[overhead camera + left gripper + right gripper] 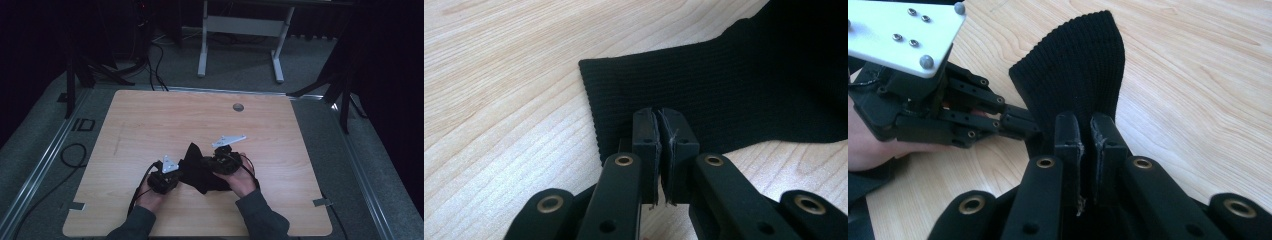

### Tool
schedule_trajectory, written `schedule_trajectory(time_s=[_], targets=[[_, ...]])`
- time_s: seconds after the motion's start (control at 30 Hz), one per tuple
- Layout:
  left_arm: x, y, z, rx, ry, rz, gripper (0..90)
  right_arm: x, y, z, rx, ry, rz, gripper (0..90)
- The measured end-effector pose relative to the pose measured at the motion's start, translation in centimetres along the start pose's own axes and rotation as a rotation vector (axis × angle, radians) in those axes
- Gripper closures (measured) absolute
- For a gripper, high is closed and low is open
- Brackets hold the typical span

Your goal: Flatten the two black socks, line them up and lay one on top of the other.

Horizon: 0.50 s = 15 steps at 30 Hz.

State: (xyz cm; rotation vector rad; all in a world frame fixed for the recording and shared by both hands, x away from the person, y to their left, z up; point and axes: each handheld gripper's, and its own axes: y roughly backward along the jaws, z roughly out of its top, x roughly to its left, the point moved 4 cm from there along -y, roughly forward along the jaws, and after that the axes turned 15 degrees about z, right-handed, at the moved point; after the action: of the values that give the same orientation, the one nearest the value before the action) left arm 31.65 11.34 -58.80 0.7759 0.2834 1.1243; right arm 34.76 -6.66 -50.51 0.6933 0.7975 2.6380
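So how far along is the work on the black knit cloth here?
Done: both grips look set, left gripper and right gripper each shut on the black knit cloth. In hand: one end lifted off the table. Left: laying it flat or folding it; still bunched.

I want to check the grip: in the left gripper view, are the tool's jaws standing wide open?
No, the left tool has its jaws pressed together on the edge of the black knit cloth.

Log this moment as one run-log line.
scene: black knit cloth on wooden table | left gripper: shut on cloth edge | right gripper: shut on cloth, part raised
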Motion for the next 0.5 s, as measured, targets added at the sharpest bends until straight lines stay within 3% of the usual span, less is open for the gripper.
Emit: schedule_trajectory(time_s=[0.2, 0.37, 0.5], targets=[[0.3, 0.6, 0.1, -0.006, 0.017, -0.001, 83.7, 0.1, -1.9, -0.4, 0.037, 0.0, -0.026, 83.8], [1.8, 1.7, 0.3, -0.041, 0.073, 0.007, 82.2, -0.2, -3.1, -0.9, 0.061, -0.014, -0.031, 83.8], [3.0, 1.7, 0.0, -0.022, 0.109, 0.032, 83.8, -0.3, -3.9, -1.1, 0.077, -0.027, -0.027, 83.7]])
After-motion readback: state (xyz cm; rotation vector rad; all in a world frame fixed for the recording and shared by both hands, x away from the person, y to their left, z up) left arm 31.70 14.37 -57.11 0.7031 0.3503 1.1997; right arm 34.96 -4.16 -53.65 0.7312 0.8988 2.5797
